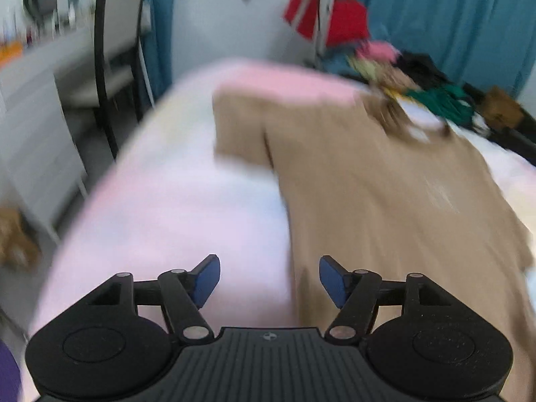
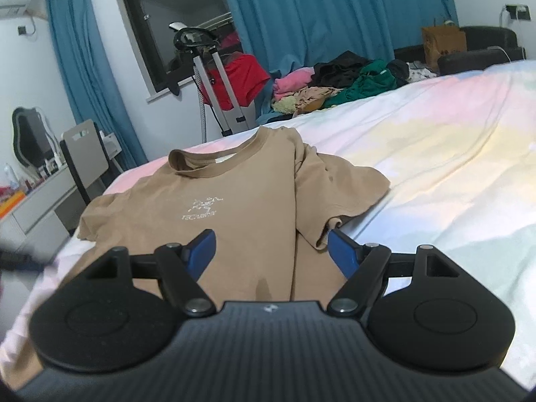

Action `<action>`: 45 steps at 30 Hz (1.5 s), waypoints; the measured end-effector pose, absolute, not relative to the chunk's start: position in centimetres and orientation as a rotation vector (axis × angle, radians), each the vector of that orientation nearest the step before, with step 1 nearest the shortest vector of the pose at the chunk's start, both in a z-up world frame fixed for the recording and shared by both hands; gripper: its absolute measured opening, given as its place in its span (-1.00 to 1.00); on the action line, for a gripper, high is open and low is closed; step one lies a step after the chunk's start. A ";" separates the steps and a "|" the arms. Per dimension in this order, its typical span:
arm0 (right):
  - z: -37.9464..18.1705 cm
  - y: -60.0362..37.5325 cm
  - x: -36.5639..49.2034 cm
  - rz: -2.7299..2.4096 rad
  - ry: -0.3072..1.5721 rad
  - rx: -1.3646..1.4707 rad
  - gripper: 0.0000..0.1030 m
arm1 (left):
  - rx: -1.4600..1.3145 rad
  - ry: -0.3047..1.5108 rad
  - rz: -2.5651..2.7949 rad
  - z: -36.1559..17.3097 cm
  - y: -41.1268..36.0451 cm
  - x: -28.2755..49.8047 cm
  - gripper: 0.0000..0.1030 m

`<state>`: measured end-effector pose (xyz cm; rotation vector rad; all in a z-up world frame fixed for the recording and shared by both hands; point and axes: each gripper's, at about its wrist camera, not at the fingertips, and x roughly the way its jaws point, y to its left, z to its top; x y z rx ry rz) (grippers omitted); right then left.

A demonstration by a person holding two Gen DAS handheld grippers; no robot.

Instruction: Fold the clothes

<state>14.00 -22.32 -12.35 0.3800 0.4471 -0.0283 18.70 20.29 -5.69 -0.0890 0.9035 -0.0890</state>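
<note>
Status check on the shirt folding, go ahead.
Left gripper and right gripper open, empty. Tan T-shirt flat on bed, one side folded in. Nothing in the way.

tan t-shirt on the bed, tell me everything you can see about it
The tan t-shirt lies front up on the pastel bedspread, collar toward the far edge. It looks like soft cotton, with a ribbed round neck and a small white chest logo. One sleeve lies out flat; the other side is folded over the body, its sleeve rumpled on top. Neither gripper grips it.

The left wrist view is smeared: the tan T-shirt [image 1: 385, 181] blurs, and the clothes pile [image 1: 418, 83] at the bed's far edge is unreadable.
</note>
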 end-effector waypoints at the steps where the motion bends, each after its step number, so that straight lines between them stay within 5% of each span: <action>1: -12.2 -22.5 13.6 -0.032 0.447 0.389 0.47 | -0.100 0.935 -0.099 -6.1 21.0 16.9 0.32; 11: -10.8 -23.7 10.2 -0.085 0.428 0.388 0.47 | -0.228 1.075 -0.226 -7.5 25.6 7.5 0.27; 14: -10.7 -23.8 9.9 -0.088 0.428 0.385 0.47 | -0.225 1.098 -0.248 -7.6 25.9 6.8 -0.21; 15: -10.7 -23.8 9.8 -0.090 0.429 0.383 0.47 | -0.222 1.112 -0.254 -7.6 26.0 6.6 -0.71; 16: -10.8 -23.8 9.8 -0.095 0.429 0.376 0.47 | -0.212 1.124 -0.265 -7.4 26.0 6.4 -0.89; 25: -10.9 -24.4 9.6 -0.106 0.420 0.401 0.47 | -0.016 1.132 -0.183 -5.8 24.2 5.6 -0.93; 29: -10.9 -24.6 9.8 -0.101 0.420 0.414 0.47 | 0.052 0.995 -0.154 -3.2 22.5 4.8 -0.63; 31: -11.0 -24.8 9.9 -0.096 0.422 0.430 0.47 | 0.016 0.915 -0.138 -1.3 22.0 4.2 -0.02; 35: -11.0 -25.0 10.1 -0.089 0.416 0.459 0.47 | -0.018 0.763 -0.155 2.1 19.3 3.7 0.28; 37: -11.0 -25.2 10.3 -0.089 0.415 0.467 0.47 | -0.024 0.687 -0.147 3.4 17.0 3.8 0.61; 45: -10.6 -25.3 10.1 -0.123 0.395 0.404 0.47 | -0.062 0.535 -0.191 5.5 6.0 6.8 0.76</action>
